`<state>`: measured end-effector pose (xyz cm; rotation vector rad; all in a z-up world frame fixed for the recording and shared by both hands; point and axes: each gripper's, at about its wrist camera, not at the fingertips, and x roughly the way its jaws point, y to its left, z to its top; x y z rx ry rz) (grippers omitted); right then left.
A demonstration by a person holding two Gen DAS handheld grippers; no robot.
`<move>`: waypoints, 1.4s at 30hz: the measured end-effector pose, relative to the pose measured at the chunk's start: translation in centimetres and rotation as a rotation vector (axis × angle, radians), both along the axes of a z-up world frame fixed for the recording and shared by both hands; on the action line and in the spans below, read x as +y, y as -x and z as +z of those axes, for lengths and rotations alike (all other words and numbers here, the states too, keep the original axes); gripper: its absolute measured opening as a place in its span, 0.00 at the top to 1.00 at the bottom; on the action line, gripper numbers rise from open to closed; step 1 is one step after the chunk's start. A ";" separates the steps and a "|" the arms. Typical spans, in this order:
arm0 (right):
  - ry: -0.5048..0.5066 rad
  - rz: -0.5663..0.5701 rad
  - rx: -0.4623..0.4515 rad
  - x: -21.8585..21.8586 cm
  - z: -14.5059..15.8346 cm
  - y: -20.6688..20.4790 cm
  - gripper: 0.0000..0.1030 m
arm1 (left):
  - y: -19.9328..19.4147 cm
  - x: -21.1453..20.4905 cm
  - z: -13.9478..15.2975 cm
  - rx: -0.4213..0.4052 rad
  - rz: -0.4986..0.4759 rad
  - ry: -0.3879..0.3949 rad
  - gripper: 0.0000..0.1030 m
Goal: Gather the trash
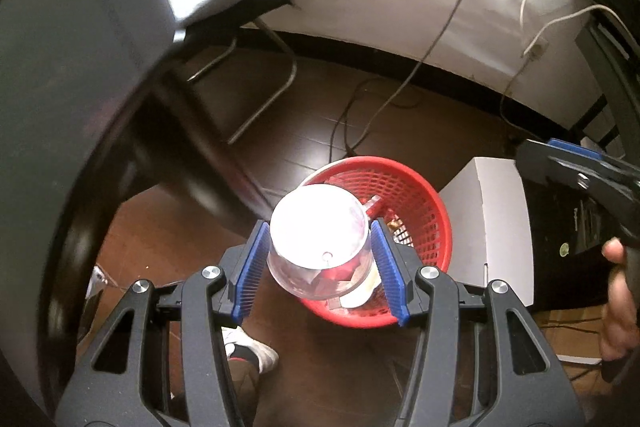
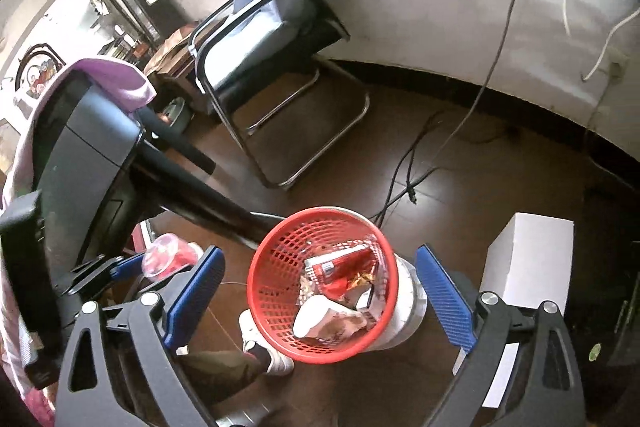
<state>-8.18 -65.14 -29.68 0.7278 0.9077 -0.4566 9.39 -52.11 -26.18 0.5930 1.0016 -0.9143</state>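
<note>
In our left wrist view the left gripper has its blue fingers pressed on either side of a clear plastic cup, so we count it as gripping the cup. The cup's long axis runs away from the camera along the fingers, its round flat end facing us and glaring white, and it points steeply down toward the red mesh basket on the brown floor; the cup hangs above the basket's near rim, not yet inside it. Something red shows through the cup's wall, but we cannot tell whether it is in the cup or in the basket behind. We see no label or writing on the cup. Right of the basket stands a white box, plain on the faces we see, and at the far right edge a hand holds the other tool. In our right wrist view, the cup shows small at the left, pinkish, between the other tool's fingers. The right gripper has its fingers spread wide with nothing pinched between them, and the basket lies below them. In it we see a red wrapper lying across and a crumpled white paper cup on its side; the print on the wrapper is too small for us to read.
</note>
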 end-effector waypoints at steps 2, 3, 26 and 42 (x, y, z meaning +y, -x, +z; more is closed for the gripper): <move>0.014 -0.007 0.004 -0.1 0.1 0.3 0.09 | 0.0 -0.9 -0.7 0.007 -0.014 -0.006 0.49; 0.017 -0.010 0.007 -0.1 0.1 0.4 0.09 | 0.1 -1.1 -1.0 0.010 -0.019 -0.010 0.49; 0.071 0.010 0.017 2.5 3.0 1.4 0.09 | 1.9 0.6 0.8 -0.093 0.023 0.014 0.13; 0.251 0.095 -0.010 9.0 11.1 6.1 0.08 | 8.4 8.0 9.8 -0.242 0.052 0.143 0.08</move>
